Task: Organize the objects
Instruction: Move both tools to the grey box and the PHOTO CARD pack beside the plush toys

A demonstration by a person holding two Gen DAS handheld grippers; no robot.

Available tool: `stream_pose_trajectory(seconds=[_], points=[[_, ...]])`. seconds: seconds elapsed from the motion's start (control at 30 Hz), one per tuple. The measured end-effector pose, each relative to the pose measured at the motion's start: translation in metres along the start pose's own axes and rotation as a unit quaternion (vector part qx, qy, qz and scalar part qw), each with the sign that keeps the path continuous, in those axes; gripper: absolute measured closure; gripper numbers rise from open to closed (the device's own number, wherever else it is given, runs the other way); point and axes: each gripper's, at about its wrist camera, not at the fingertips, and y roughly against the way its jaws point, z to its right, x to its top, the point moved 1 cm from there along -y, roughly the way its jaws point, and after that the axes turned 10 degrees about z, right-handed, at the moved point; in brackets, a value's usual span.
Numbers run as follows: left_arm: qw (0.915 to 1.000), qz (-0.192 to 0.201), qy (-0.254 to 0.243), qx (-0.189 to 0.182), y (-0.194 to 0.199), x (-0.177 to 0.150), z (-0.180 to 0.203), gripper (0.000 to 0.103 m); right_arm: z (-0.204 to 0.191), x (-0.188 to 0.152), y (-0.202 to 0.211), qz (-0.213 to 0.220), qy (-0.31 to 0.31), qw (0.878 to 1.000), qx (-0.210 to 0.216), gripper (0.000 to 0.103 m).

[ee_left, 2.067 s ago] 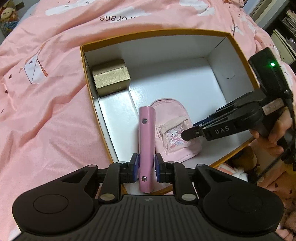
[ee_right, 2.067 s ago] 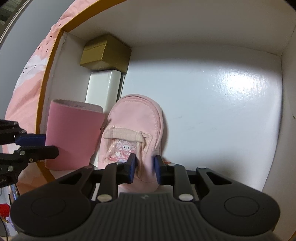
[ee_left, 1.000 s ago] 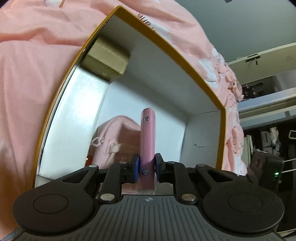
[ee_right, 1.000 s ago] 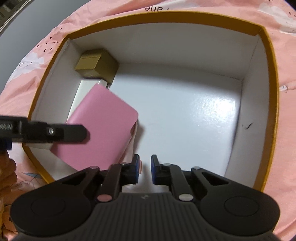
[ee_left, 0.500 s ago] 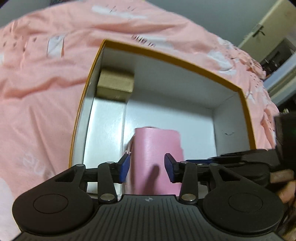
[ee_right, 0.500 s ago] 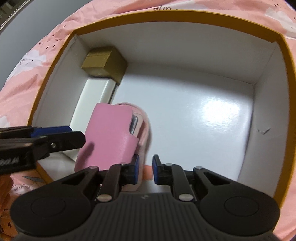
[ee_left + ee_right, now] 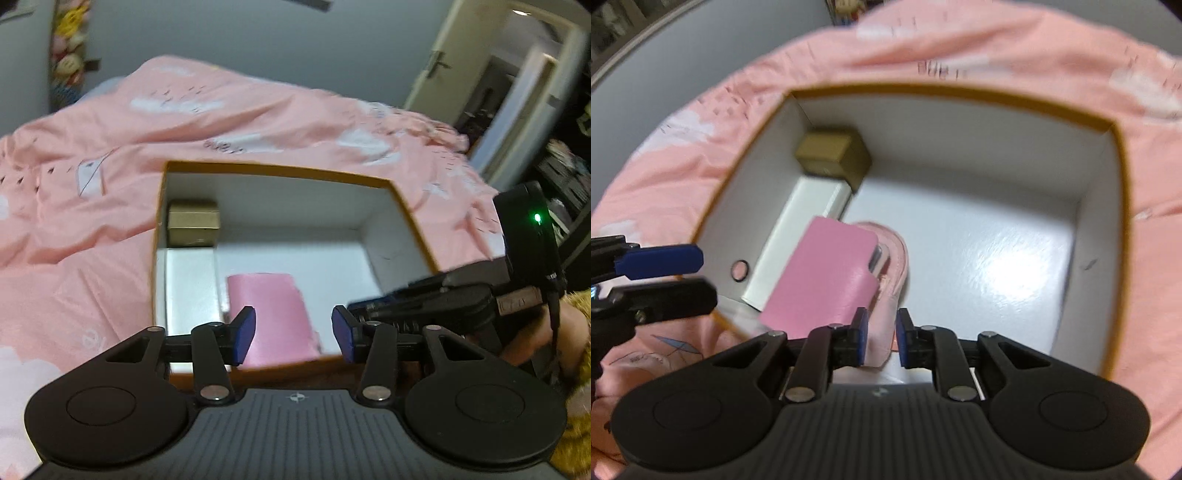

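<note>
An open cardboard box (image 7: pixel 408 218) with an orange-brown rim and white inside is seen resting on a pink printed duvet (image 7: pixel 92 236). In the box's far left corner a small gold box (image 7: pixel 833 157) is set, and just in front of it, along the left wall, a long white box (image 7: pixel 798 236) is laid. A pink wallet (image 7: pixel 823 275) is seen lying flat near the front wall of the box, on top of a pale pink pouch (image 7: pixel 895 254), of which only an edge shows at the wallet's 3 o'clock side.

In the left wrist view the left gripper (image 7: pixel 293 334) is held above the front rim of the box, with its blue pads set well apart and the jaws widening; nothing is gripped, and the wallet is seen lying below the gap. The right gripper (image 7: pixel 881 339) is seen over the near end of the pouch, its pads only slightly apart and its jaws opening. Pink fabric shows between the pads, but whether it is touched cannot be told because of blur. In the left wrist view the right gripper is seen at 3 o'clock, with a green light on its housing and a hand (image 7: pixel 535 339) behind it. In the right wrist view the left gripper's fingers (image 7: pixel 661 260) enter at 9 o'clock, outside the box's left wall.
</note>
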Motion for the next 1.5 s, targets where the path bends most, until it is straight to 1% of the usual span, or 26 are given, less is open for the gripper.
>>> stream_pose_trajectory(seconds=[0.07, 0.17, 0.2, 0.27, 0.3, 0.37, 0.43, 0.53, 0.6, 0.67, 0.7, 0.83, 0.9, 0.97, 1.03, 1.13, 1.23, 1.37, 1.4, 1.5], points=[[0.9997, -0.005, -0.019, -0.014, 0.011, -0.008, 0.007, 0.05, -0.006, -0.008, 0.019, 0.027, 0.006, 1.0, -0.002, 0.077], [0.9982, -0.024, -0.048, -0.025, 0.024, -0.026, 0.02, 0.05, -0.014, -0.023, 0.045, 0.06, 0.003, 0.998, -0.002, 0.073], [0.9975, -0.031, -0.057, -0.026, 0.027, -0.034, 0.023, 0.049, -0.017, -0.029, 0.054, 0.073, 0.001, 0.997, 0.0, 0.068], [0.996, -0.045, -0.073, -0.025, 0.032, -0.049, 0.03, 0.048, -0.024, -0.043, 0.071, 0.095, 0.004, 0.995, -0.001, 0.063], [0.9956, -0.052, -0.075, -0.022, 0.034, -0.056, 0.032, 0.046, -0.028, -0.048, 0.077, 0.099, 0.008, 0.995, -0.005, 0.063], [0.9959, -0.062, -0.063, -0.018, 0.037, -0.069, 0.033, 0.044, -0.035, -0.061, 0.089, 0.108, 0.008, 0.994, -0.006, 0.063], [0.997, -0.07, -0.03, -0.012, 0.038, -0.079, 0.029, 0.04, -0.039, -0.071, 0.096, 0.112, 0.0, 0.994, -0.003, 0.063], [0.9961, -0.083, 0.028, 0.007, 0.036, -0.089, 0.016, 0.04, -0.047, -0.088, 0.101, 0.106, -0.014, 0.994, 0.003, 0.063], [0.9957, -0.086, 0.034, 0.002, 0.04, -0.093, 0.015, 0.039, -0.051, -0.098, 0.097, 0.093, -0.017, 0.996, 0.006, 0.063], [0.9959, -0.09, 0.008, 0.0, 0.047, -0.097, 0.019, 0.036, -0.055, -0.11, 0.095, 0.078, -0.013, 0.997, -0.001, 0.063], [0.9952, -0.097, -0.01, 0.001, 0.048, -0.099, 0.022, 0.035, -0.056, -0.114, 0.092, 0.069, -0.012, 0.998, -0.008, 0.063], [0.99, -0.128, -0.058, 0.011, 0.046, -0.116, 0.03, 0.035, -0.059, -0.129, 0.085, 0.043, -0.017, 0.999, -0.006, 0.064], [0.9883, -0.132, -0.073, 0.02, 0.043, -0.123, 0.033, 0.035, -0.062, -0.134, 0.083, 0.037, -0.013, 0.999, -0.005, 0.064], [0.988, -0.128, -0.081, 0.034, 0.039, -0.127, 0.033, 0.036, -0.064, -0.137, 0.081, 0.034, -0.009, 0.999, -0.005, 0.064], [0.9887, -0.121, -0.081, 0.037, 0.036, -0.125, 0.03, 0.037, -0.064, -0.139, 0.08, 0.034, -0.01, 0.999, -0.006, 0.064], [0.9916, -0.101, -0.069, 0.044, 0.034, -0.118, 0.025, 0.038, -0.064, -0.141, 0.082, 0.035, -0.01, 0.999, -0.008, 0.065], [0.9944, -0.086, -0.04, 0.047, 0.028, -0.11, 0.017, 0.038, -0.064, -0.14, 0.081, 0.035, -0.006, 0.999, -0.01, 0.065], [0.9947, -0.084, -0.012, 0.058, 0.014, -0.103, 0.007, 0.038, -0.067, -0.139, 0.077, 0.032, 0.006, 0.999, -0.012, 0.065], [0.9947, -0.085, -0.008, 0.058, 0.012, -0.102, 0.006, 0.04, -0.068, -0.139, 0.076, 0.031, 0.008, 0.999, -0.012, 0.065], [0.9953, -0.085, -0.009, 0.046, 0.017, -0.099, 0.007, 0.04, -0.07, -0.139, 0.077, 0.028, 0.015, 0.999, -0.011, 0.065]])
